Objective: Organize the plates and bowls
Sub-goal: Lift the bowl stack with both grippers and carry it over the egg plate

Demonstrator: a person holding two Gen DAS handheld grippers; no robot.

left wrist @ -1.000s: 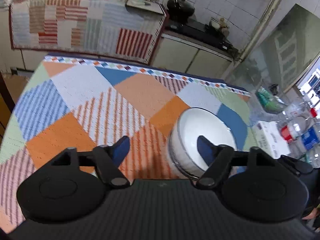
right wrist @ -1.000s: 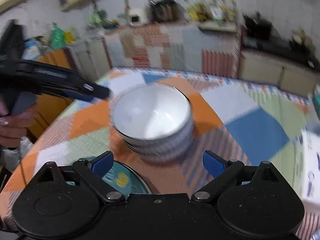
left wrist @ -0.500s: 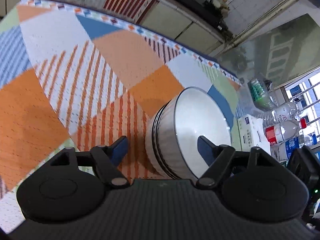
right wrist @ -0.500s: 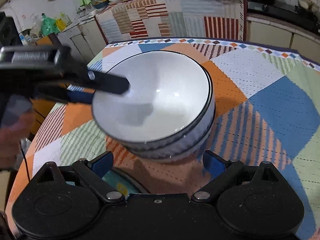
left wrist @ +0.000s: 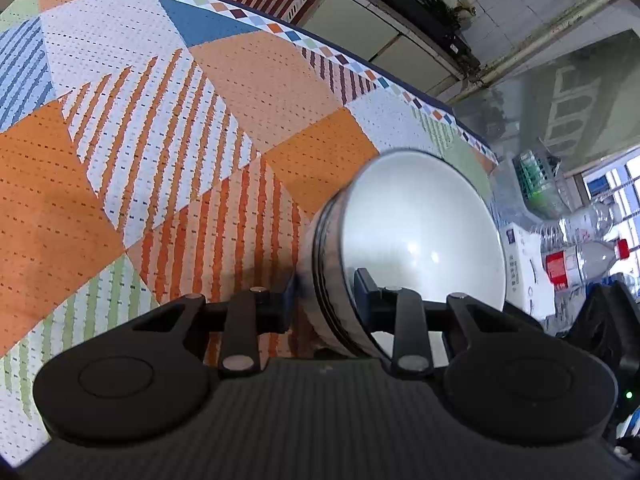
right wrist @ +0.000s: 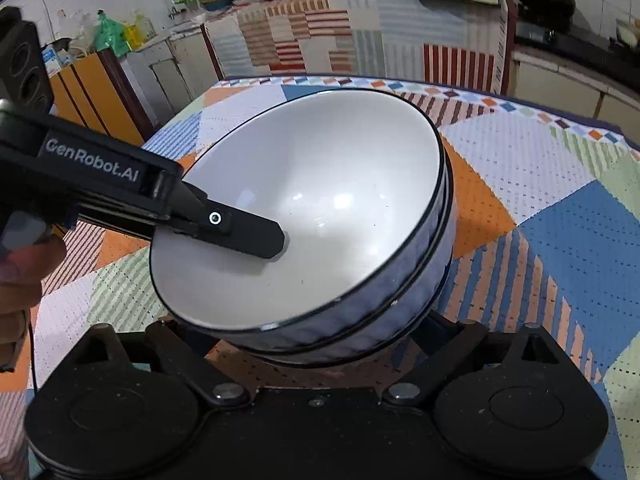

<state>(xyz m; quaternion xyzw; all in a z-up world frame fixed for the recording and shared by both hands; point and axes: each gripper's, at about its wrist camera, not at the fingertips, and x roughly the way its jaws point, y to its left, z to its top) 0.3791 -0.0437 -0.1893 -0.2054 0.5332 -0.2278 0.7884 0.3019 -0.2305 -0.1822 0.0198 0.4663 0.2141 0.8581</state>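
A stack of white bowls with dark rims and blue-grey outsides [right wrist: 340, 208] is tilted up off the patchwork tablecloth. My left gripper [left wrist: 324, 300] is shut on the stack's near wall, one finger inside the top bowl and one outside; it shows in the right wrist view as a black arm [right wrist: 240, 232] reaching into the bowl. The stack also shows in the left wrist view [left wrist: 420, 232]. My right gripper [right wrist: 320, 344] sits right under the stack; its fingertips are hidden behind the bowls.
The tablecloth [left wrist: 140, 140] covers the round table. Water bottles [left wrist: 580, 256], a white box [left wrist: 524, 268] and a green rack [left wrist: 536, 184] stand at the table's right side. Kitchen counters [right wrist: 360, 32] run along the back.
My left gripper has closed on the bowl stack's wall and tipped it up. My right gripper has moved in close beneath the stack, hiding the blue plate seen earlier.
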